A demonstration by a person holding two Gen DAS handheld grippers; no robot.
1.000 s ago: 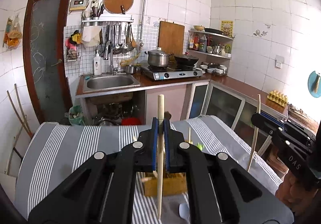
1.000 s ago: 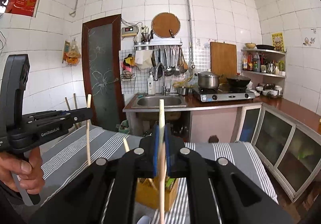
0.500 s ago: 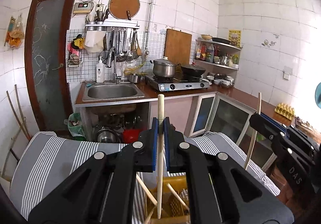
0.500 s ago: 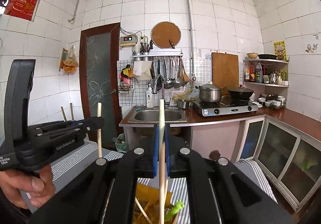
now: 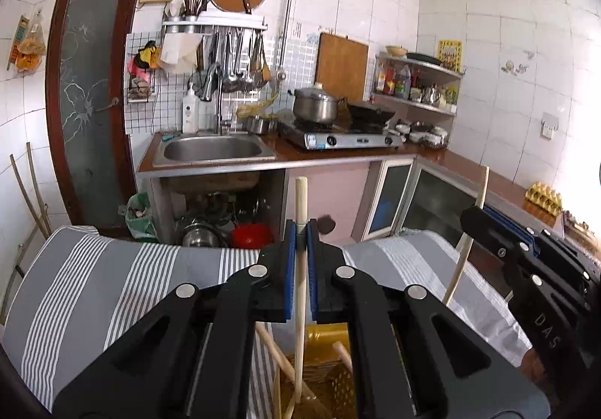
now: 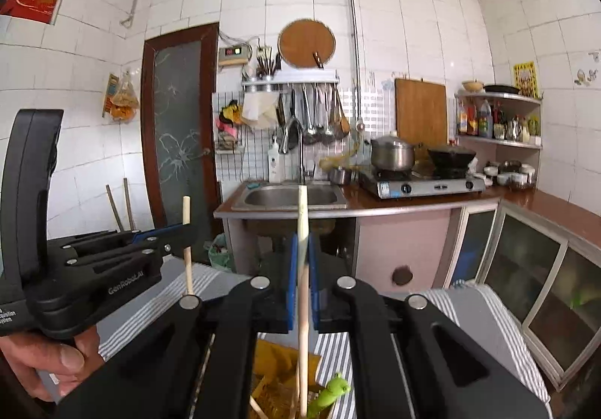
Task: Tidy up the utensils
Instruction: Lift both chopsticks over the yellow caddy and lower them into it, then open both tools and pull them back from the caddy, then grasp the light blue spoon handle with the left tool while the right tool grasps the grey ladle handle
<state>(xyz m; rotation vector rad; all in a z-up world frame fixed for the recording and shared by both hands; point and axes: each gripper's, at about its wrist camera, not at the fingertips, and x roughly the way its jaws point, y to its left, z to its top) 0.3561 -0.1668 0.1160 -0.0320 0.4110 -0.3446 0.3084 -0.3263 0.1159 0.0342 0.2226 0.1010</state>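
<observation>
My left gripper [image 5: 300, 231] is shut on a pale wooden chopstick [image 5: 299, 291], held upright, its lower end down inside a yellow utensil holder [image 5: 323, 377] on the striped table. My right gripper [image 6: 302, 244] is shut on another chopstick [image 6: 303, 306], also upright, reaching into the same yellow holder [image 6: 274, 374]. A green-topped utensil [image 6: 332, 391] and other wooden sticks [image 5: 280, 355] stand in the holder. The right gripper shows at the right of the left wrist view [image 5: 484, 220]; the left gripper shows at the left of the right wrist view [image 6: 180, 231].
The table carries a grey and white striped cloth [image 5: 97, 280]. Behind it are a sink counter [image 5: 212, 150], a gas stove with a pot [image 5: 313, 105], glass cabinet doors [image 6: 526, 269] and a dark door [image 5: 88, 88]. An egg tray [image 5: 544, 193] sits far right.
Both grippers have come closer over the yellow holder and lowered; the chopsticks' lower ends now sit inside it. Both stay shut on their chopsticks.
</observation>
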